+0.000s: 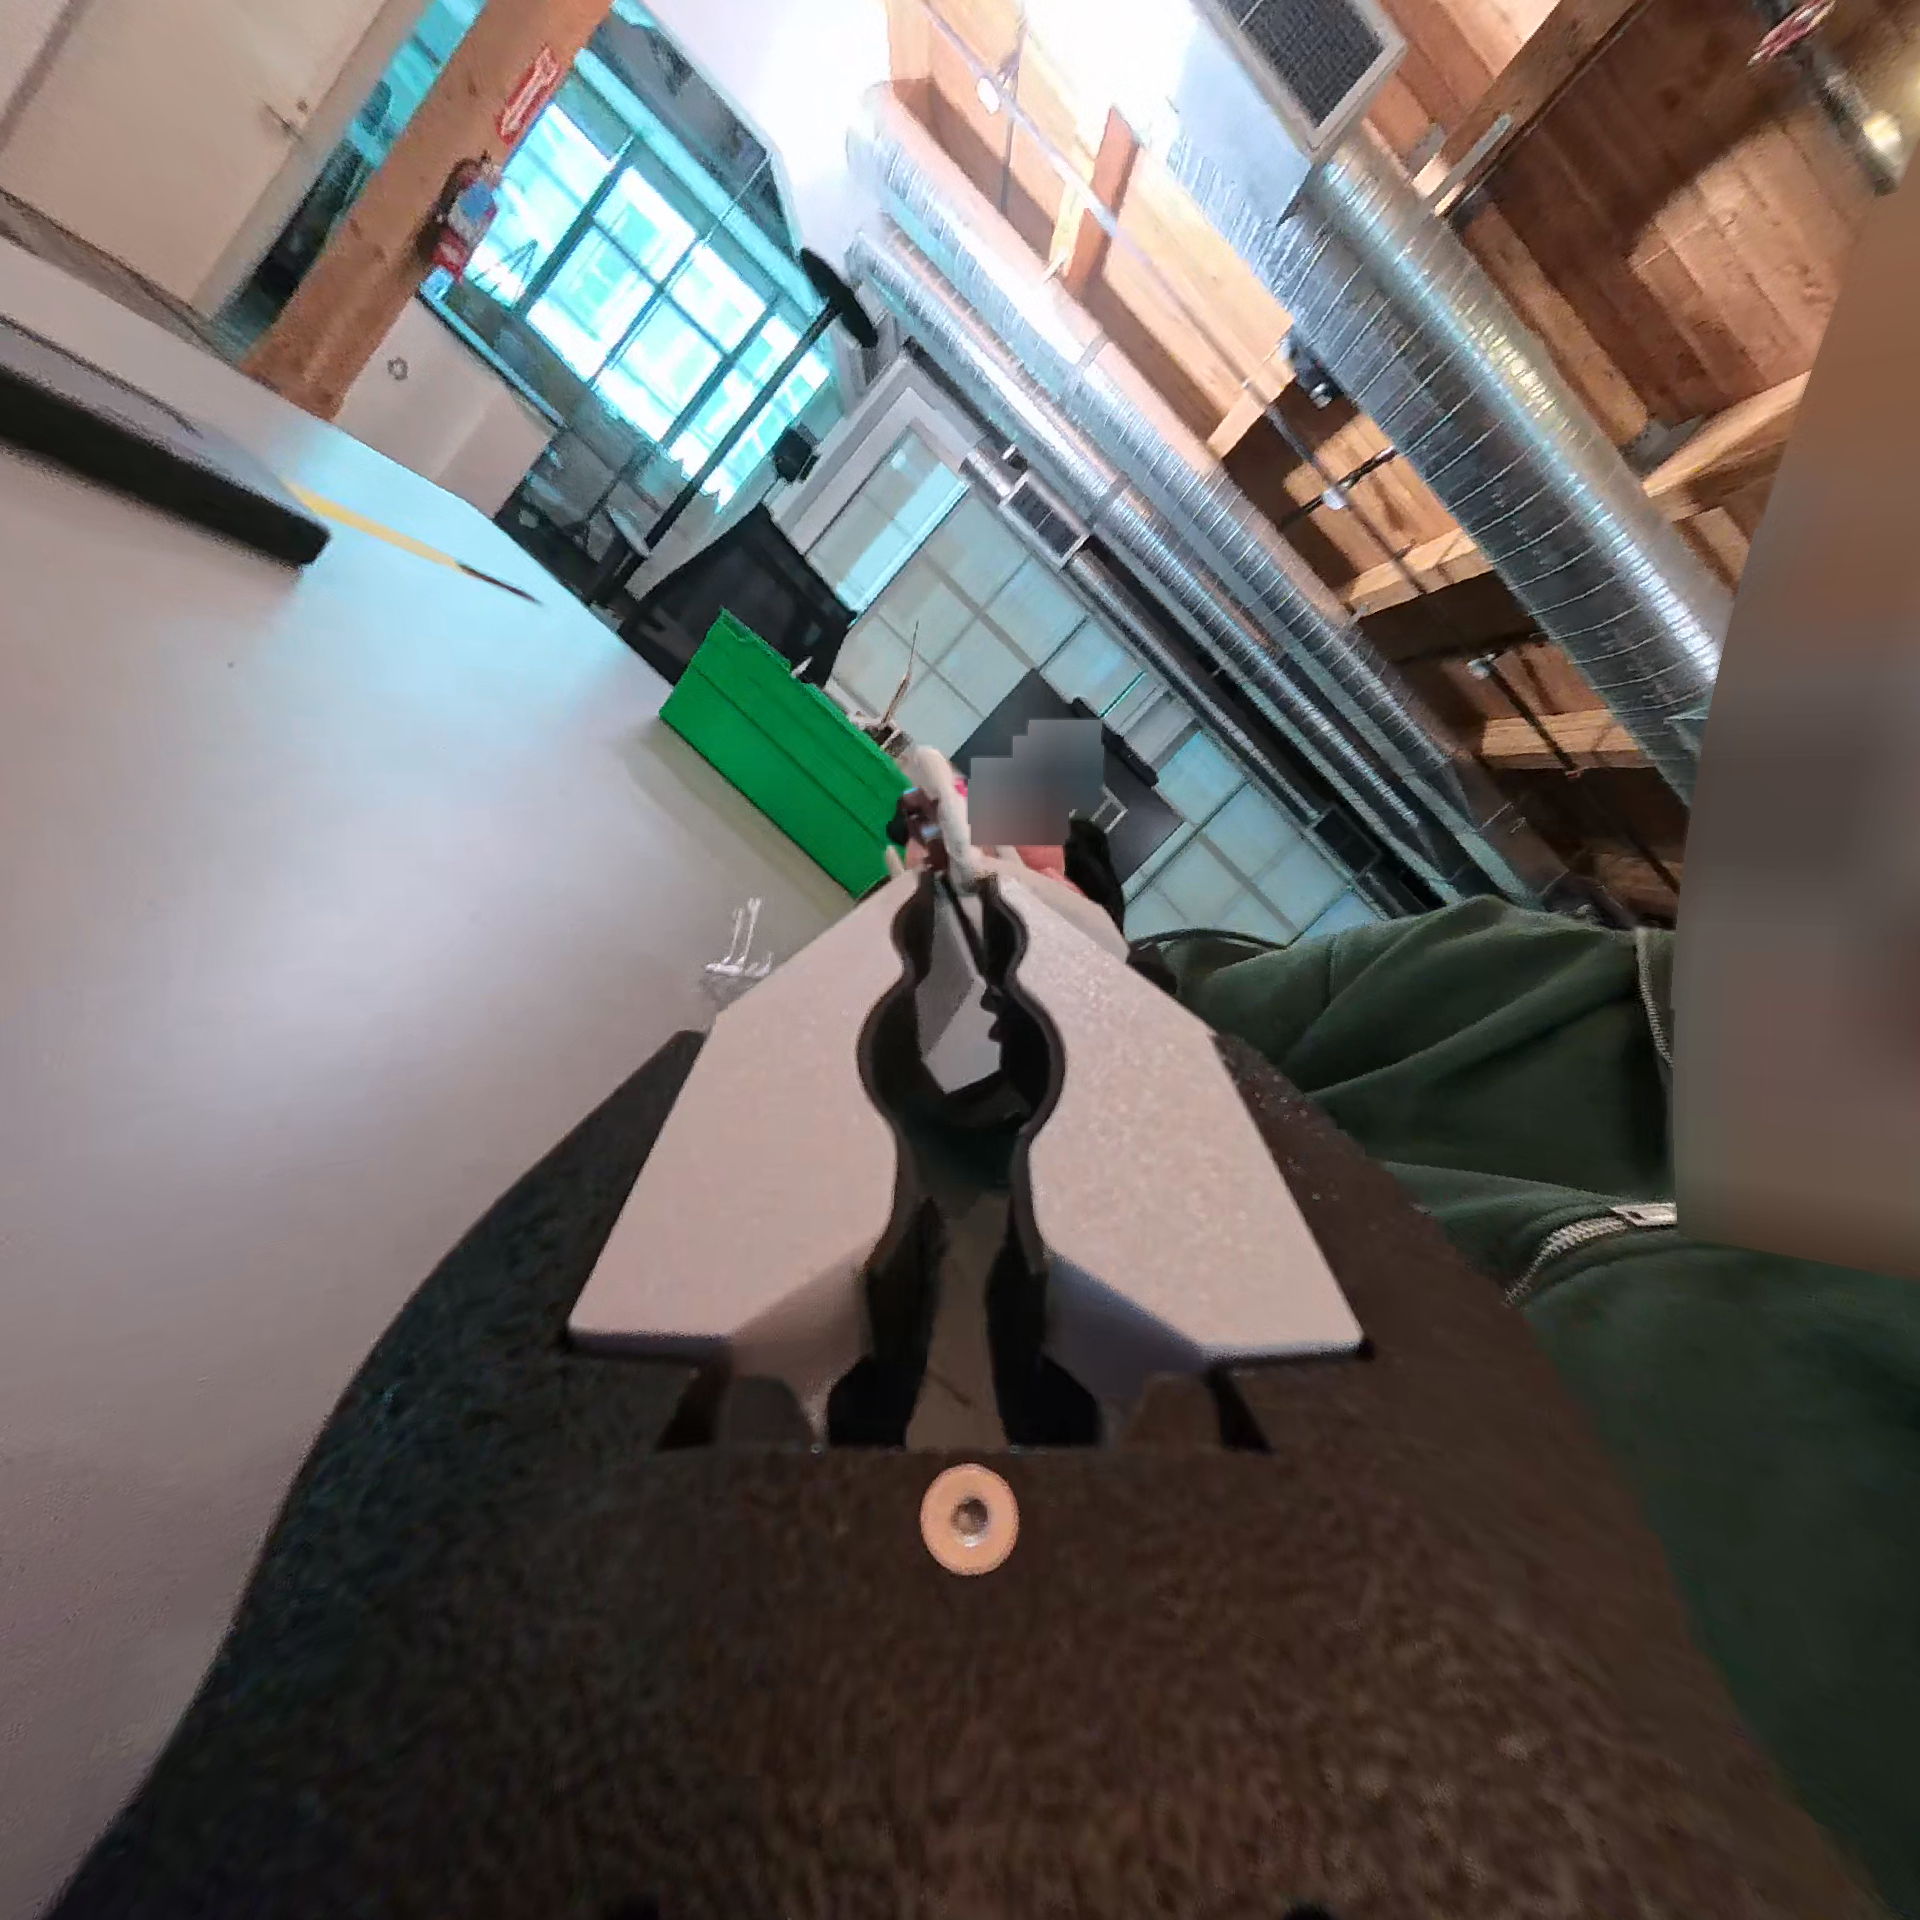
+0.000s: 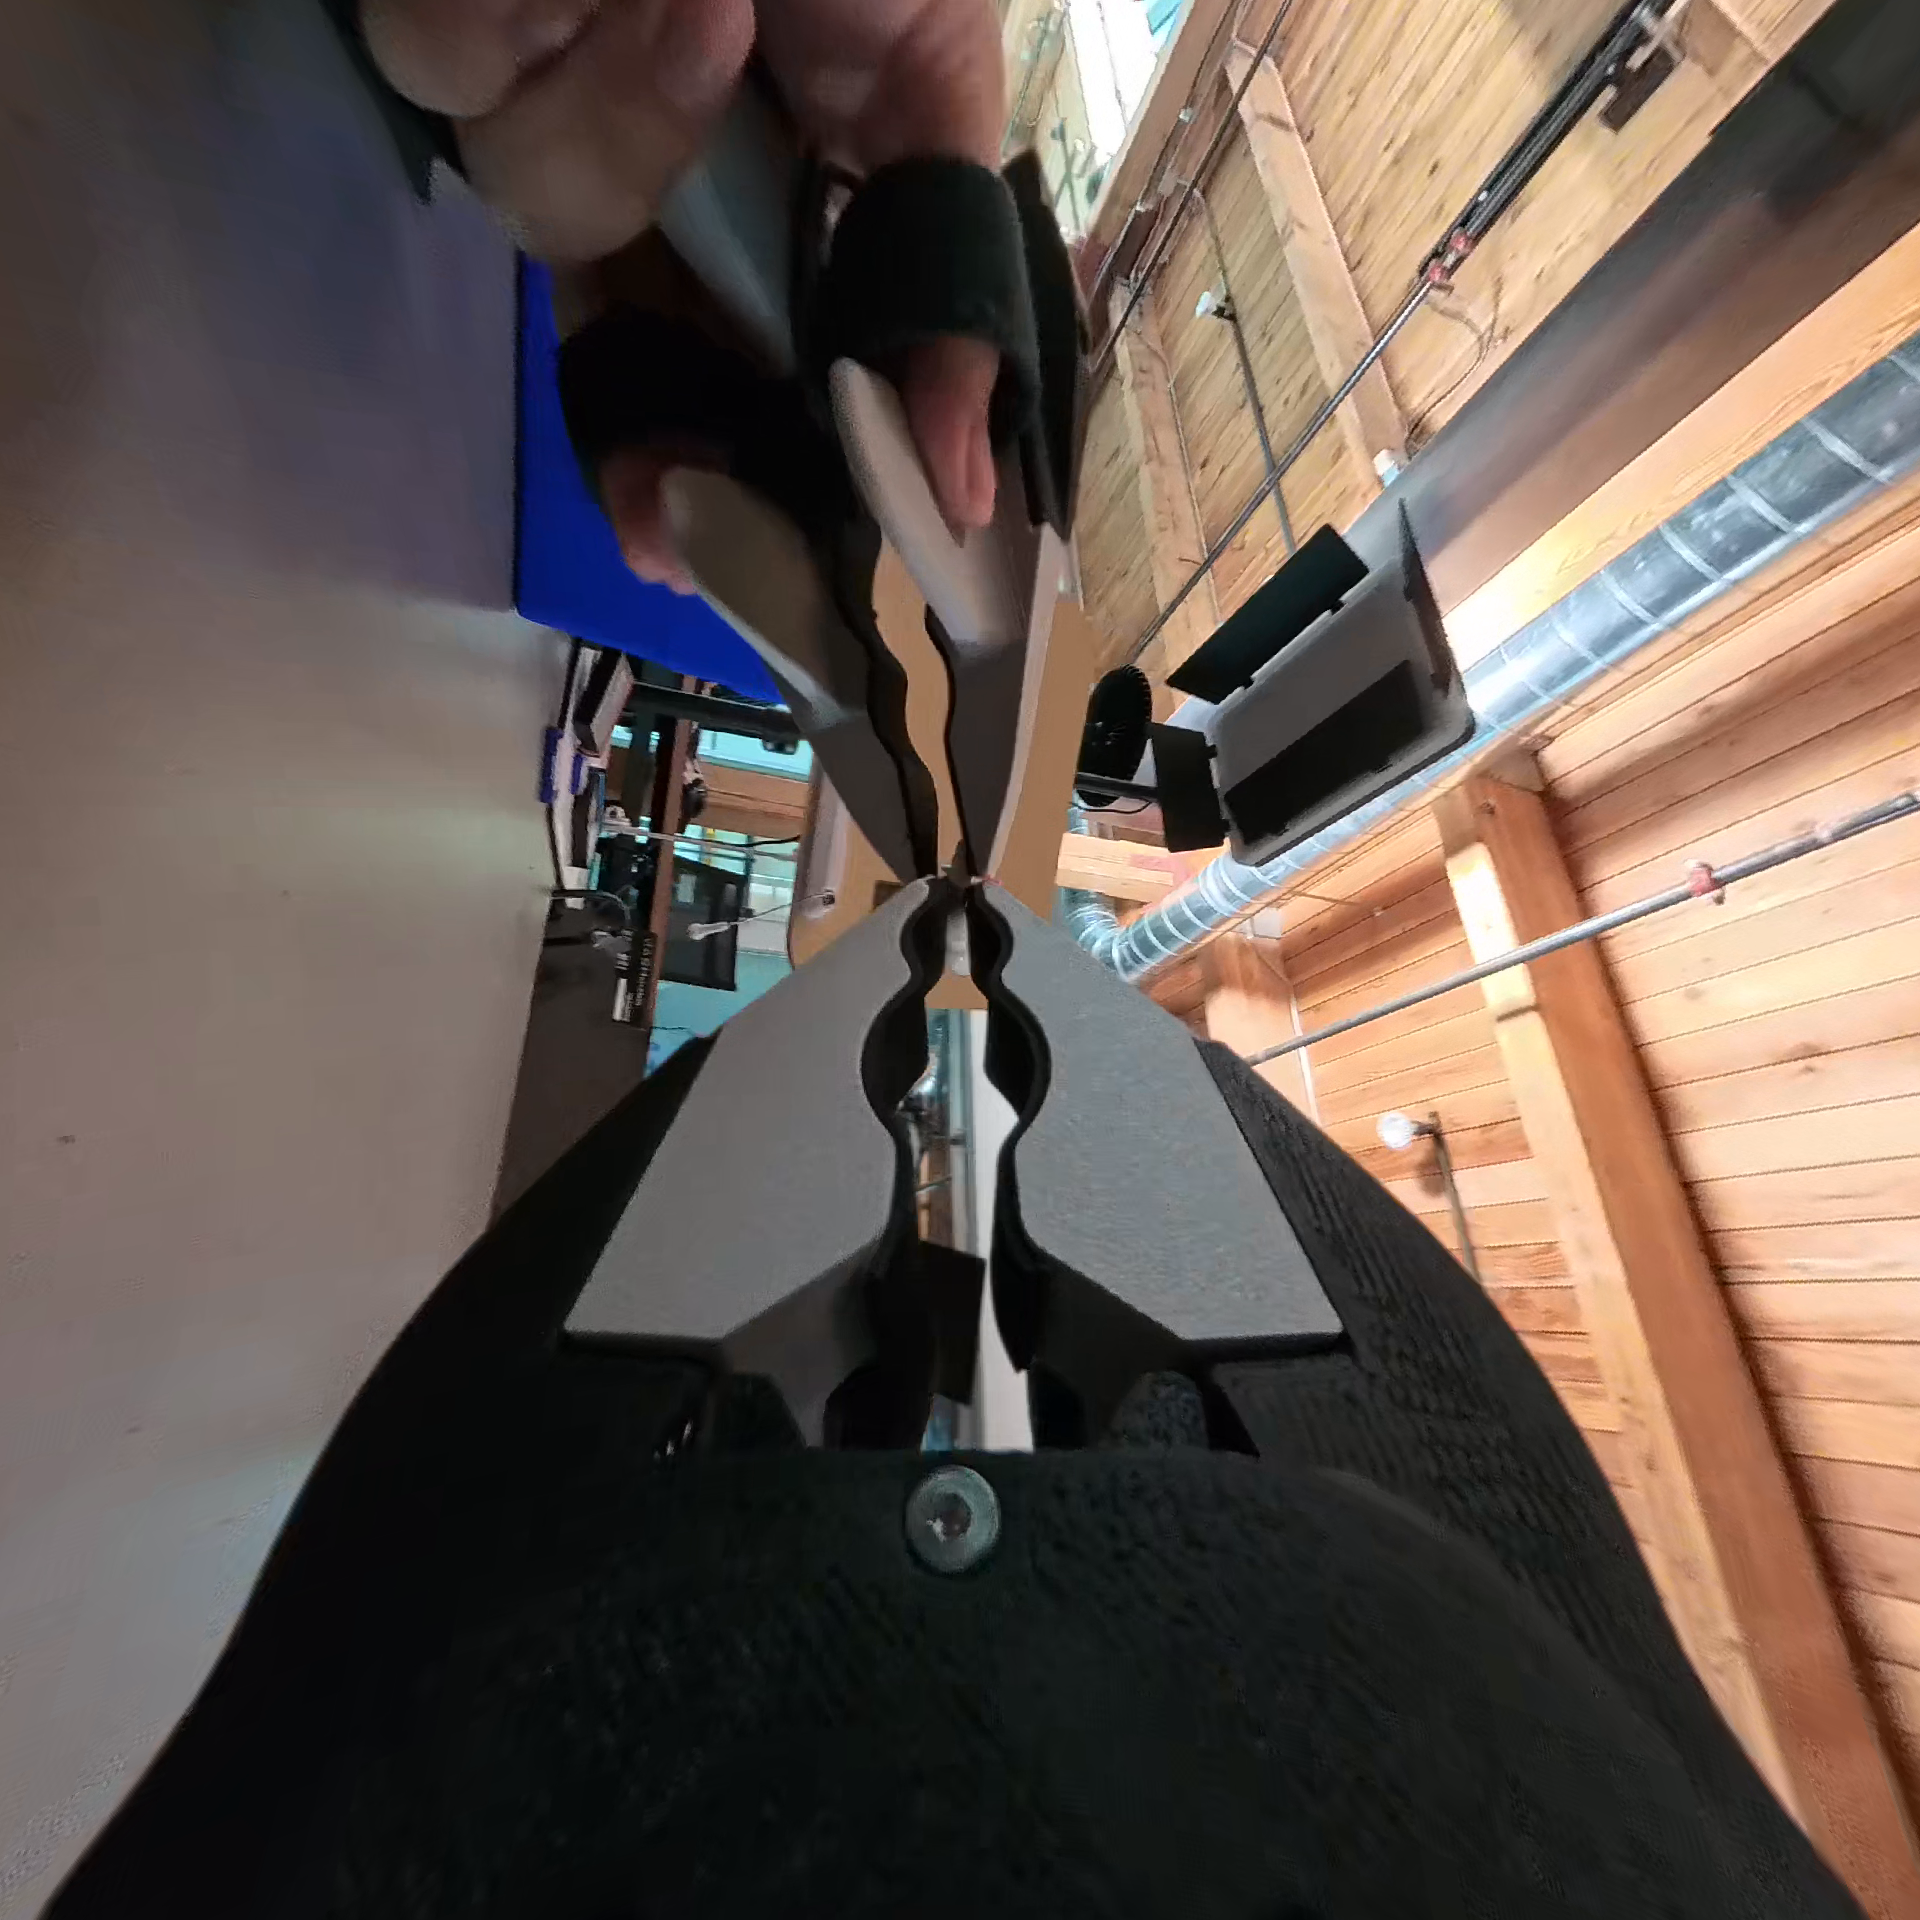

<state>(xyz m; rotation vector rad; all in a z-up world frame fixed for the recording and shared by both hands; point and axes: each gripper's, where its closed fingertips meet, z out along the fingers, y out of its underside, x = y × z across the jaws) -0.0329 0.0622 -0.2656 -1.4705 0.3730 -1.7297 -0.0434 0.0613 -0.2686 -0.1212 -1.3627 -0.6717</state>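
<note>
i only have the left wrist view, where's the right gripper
observer: The right gripper is tip to tip with the left gripper.
operator: is it holding anything
observer: A small white piece sits between its fingers.
operator: what's behind the left one from there
observer: A blue bin, partly hidden by the hand holding the left gripper.

The left gripper (image 1: 951,894) has pinched tips holding a small white twisted thing (image 1: 948,821) (too blurry to name). The right gripper (image 2: 954,896) meets it tip to tip, also squeezing a small white piece (image 2: 957,935).
</note>
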